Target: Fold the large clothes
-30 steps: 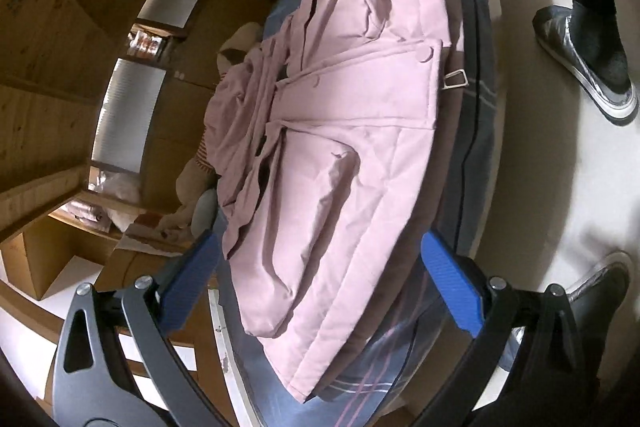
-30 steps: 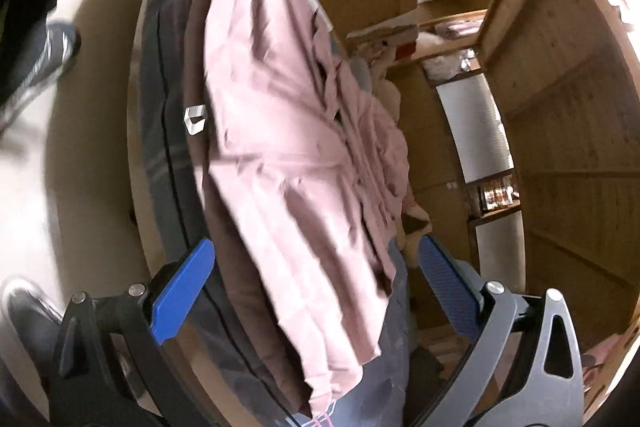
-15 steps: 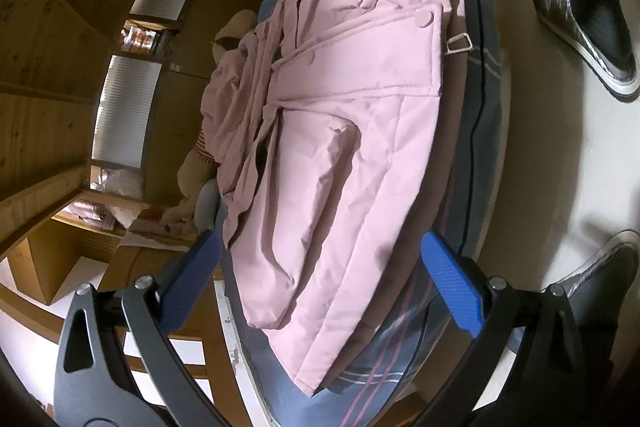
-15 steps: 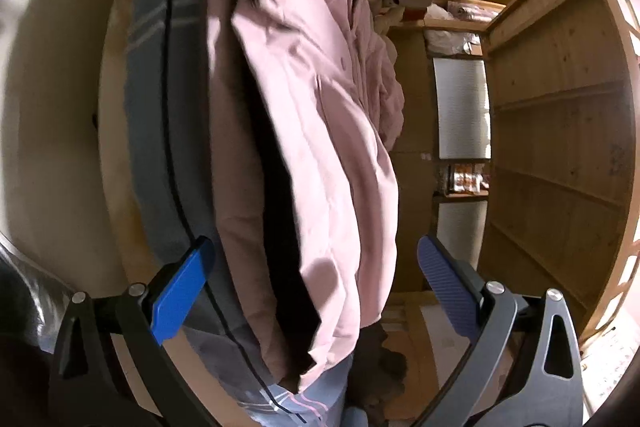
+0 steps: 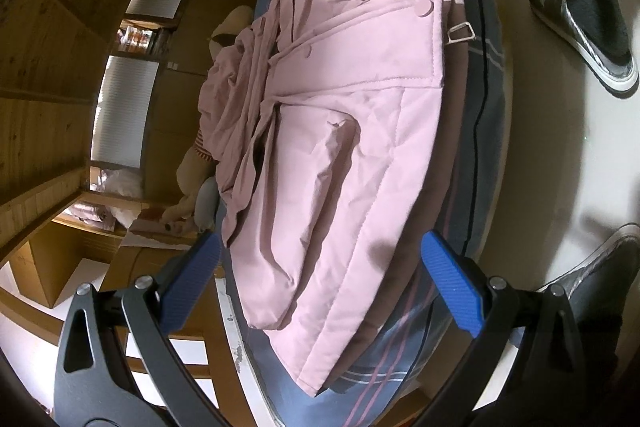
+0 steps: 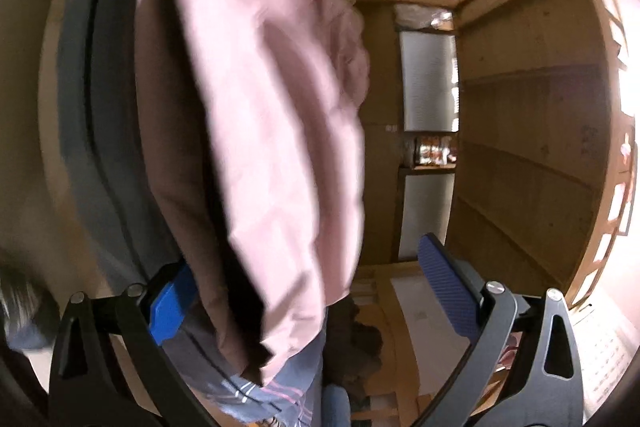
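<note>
Pink quilted padded coat [image 5: 348, 131] lies spread flat on the grey striped mattress [image 5: 476, 75] — laid out for folding. Left gripper [image 5: 320, 279] hovers over its hem, fingers wide apart, empty. Right gripper [image 6: 304, 291] also spread, straddling the coat's far end — blurred view, likely lining up a grasp.

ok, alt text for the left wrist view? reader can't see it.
A pale pink quilted coat lies spread on a grey-blue striped mattress, seen between the open blue-padded fingers of the left claw, which holds nothing. Wooden shelving fills the left side; two silver shoes stand on the pale floor at right.
</note>
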A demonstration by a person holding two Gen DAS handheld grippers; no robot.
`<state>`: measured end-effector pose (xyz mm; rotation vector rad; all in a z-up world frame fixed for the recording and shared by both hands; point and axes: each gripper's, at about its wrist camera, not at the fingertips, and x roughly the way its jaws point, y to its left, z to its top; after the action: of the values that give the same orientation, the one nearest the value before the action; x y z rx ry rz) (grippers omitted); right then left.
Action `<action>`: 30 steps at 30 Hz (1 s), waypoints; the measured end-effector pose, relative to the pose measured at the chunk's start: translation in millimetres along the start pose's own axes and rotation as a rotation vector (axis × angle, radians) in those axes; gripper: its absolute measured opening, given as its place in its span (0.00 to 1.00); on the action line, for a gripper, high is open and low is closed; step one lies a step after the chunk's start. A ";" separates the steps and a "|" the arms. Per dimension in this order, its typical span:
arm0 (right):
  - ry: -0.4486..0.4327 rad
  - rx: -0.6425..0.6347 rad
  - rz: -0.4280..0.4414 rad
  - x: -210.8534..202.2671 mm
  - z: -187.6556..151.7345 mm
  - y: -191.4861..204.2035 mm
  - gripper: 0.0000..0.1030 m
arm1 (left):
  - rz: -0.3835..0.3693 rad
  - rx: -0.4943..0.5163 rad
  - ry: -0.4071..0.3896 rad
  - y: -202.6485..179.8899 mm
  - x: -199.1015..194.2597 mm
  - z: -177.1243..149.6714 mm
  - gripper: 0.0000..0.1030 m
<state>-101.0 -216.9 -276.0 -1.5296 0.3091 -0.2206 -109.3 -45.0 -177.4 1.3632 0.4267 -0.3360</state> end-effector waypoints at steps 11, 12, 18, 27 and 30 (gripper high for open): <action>-0.009 0.086 -0.038 18.0 6.8 -35.4 0.99 | 0.037 0.101 -0.065 -29.4 5.1 -28.0 0.98; -0.010 0.108 -0.047 18.3 6.6 -41.9 0.99 | 0.044 0.114 -0.068 -32.9 7.4 -32.5 0.98; -0.001 0.171 -0.047 22.0 9.0 -62.2 0.99 | 0.067 0.144 -0.115 -48.9 20.0 -53.7 0.98; 0.011 0.172 -0.033 22.4 7.1 -58.6 0.99 | 0.229 0.218 -0.092 -49.9 39.3 -69.0 0.98; 0.013 0.171 -0.030 22.8 7.8 -56.2 0.99 | 0.239 0.222 -0.090 -50.9 39.5 -70.0 0.98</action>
<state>-74.0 -218.9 -221.1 -1.3654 0.2712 -0.2738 -105.4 15.3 -250.9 1.5910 0.1508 -0.2508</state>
